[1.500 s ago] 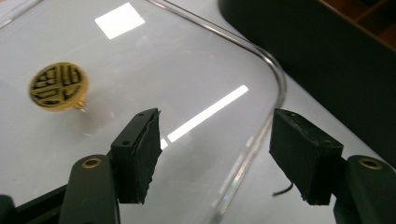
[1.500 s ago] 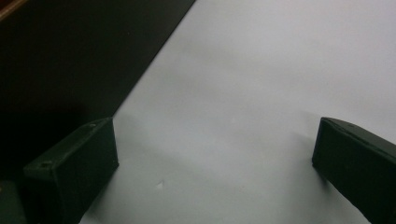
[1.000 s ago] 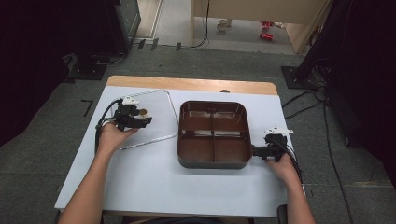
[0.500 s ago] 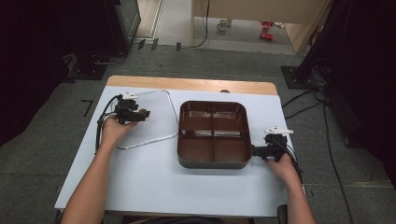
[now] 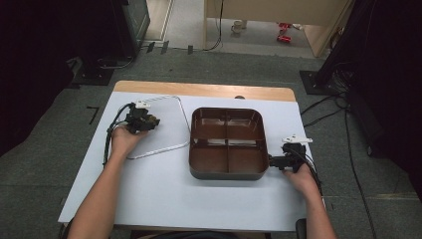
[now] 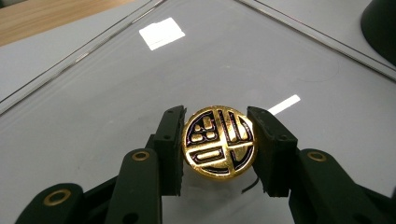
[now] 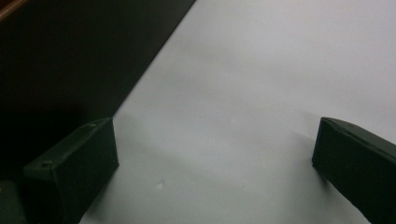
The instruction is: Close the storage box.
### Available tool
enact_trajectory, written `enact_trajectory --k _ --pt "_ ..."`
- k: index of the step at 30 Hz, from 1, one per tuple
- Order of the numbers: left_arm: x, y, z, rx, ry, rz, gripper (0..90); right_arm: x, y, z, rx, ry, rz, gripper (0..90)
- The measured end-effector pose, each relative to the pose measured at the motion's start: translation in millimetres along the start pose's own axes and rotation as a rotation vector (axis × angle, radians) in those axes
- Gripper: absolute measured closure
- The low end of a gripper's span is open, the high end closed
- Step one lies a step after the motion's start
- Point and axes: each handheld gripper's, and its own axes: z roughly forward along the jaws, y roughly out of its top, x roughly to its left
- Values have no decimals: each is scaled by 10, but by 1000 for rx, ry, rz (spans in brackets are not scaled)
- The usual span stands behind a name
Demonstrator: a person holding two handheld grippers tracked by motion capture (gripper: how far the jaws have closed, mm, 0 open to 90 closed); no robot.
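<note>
Left gripper (image 6: pixel 218 142) clamped on gold round knob (image 6: pixel 218 148) of clear lid (image 5: pixel 160 124), at 9 o'clock of brown divided tray (image 5: pixel 227 142). Lid best lifted level, grip kept centred. Right gripper (image 5: pixel 275 161) held apart, at tray's 4 o'clock corner.

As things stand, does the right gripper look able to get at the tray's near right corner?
Probably yes. The right gripper sits on the table just beside the brown tray, jaws wide open and aimed at its wall, with nothing between them. The left gripper is far off, shut on a gold knob.
</note>
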Motion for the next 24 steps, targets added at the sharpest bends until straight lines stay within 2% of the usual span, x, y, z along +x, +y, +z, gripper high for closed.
enact_trajectory --k 5,14,20,24 --pt "-14 28 -26 6 13 4 596 -1 0 0 0 0 0 0" --pt "-39 189 -316 -34 -6 16 597 0 0 0 0 1 0 0" --pt "-59 243 -454 -30 -17 16 598 0 0 0 0 0 0 0" --pt "-91 283 -536 -33 -10 41 598 0 0 0 0 0 -1 0"
